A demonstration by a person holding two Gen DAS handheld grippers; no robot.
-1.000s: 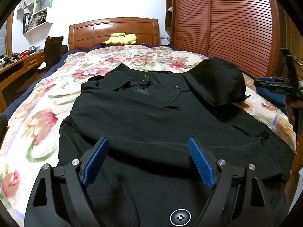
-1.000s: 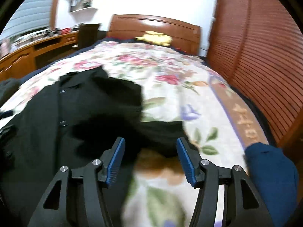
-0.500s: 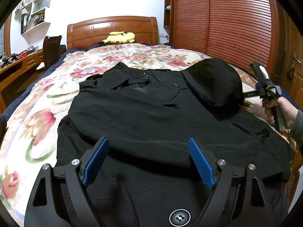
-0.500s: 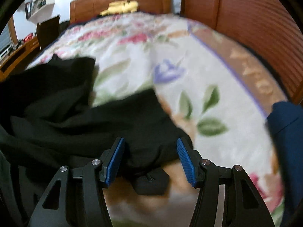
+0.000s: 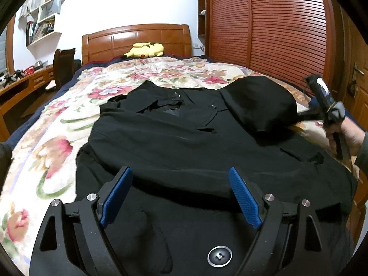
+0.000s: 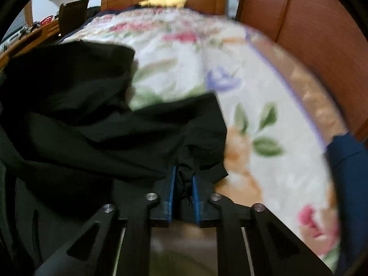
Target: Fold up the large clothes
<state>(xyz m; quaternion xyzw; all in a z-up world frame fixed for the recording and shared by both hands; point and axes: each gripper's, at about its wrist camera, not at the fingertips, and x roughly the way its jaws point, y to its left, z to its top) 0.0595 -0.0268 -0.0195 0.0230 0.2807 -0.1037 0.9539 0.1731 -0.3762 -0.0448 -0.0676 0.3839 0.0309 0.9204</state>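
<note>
On the bed: a large black button-front coat (image 5: 184,151) lies spread front-up across the floral quilted bedspread (image 5: 46,142), collar toward the wooden headboard (image 5: 138,39).
Left sleeve: it appears already folded in across the chest — a broad dark band runs over the body there.
Right sleeve: its rounded black end (image 5: 260,101) stands lifted off the bedspread at the coat's right side, so this fold looks under way, not finished.
Right hand-held gripper (image 6: 182,184): clenched on a bunch of the black sleeve fabric, blue pads pressed close on either side.
Left hand-held gripper (image 5: 179,195): released, jaws wide apart, hovering above the lower front near a large black button (image 5: 219,255) — gripping nothing.
Left to do: lay the right sleeve across, then, by my judgement, fold the long body up; well under half done.
</note>
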